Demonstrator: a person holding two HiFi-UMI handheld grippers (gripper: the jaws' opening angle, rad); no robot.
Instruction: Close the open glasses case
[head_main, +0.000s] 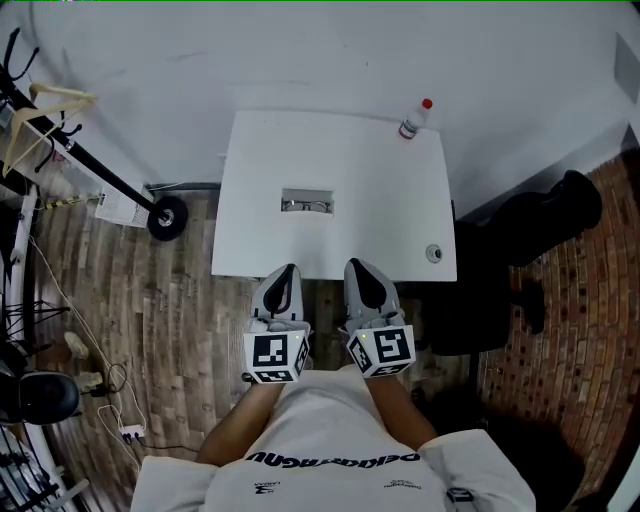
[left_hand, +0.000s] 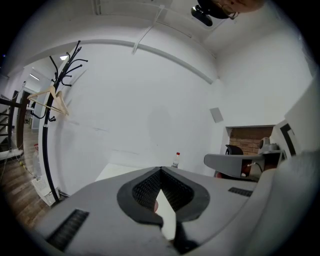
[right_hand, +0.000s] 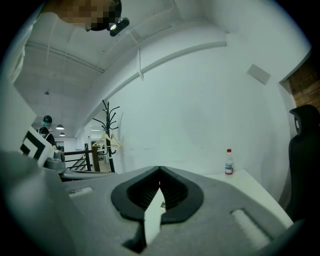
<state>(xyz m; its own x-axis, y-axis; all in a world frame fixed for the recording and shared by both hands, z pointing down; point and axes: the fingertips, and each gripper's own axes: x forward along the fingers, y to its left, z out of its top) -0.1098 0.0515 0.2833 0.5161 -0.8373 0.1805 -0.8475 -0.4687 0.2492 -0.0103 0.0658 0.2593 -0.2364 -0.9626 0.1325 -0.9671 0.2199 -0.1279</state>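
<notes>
White table (head_main: 250, 170) is bearing the open glasses case (head_main: 307, 203) at its middle. I am holding my left gripper (head_main: 289, 270) and right gripper (head_main: 358, 265) pinched shut and empty at the near edge, likely poised to reach.

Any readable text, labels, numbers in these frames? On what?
Nothing reads cleanly.
White shirt: dark print across it, upside down, not legible.
Bottle: label too small to read.
Left gripper and right gripper cubes: square markers only, no words.
</notes>
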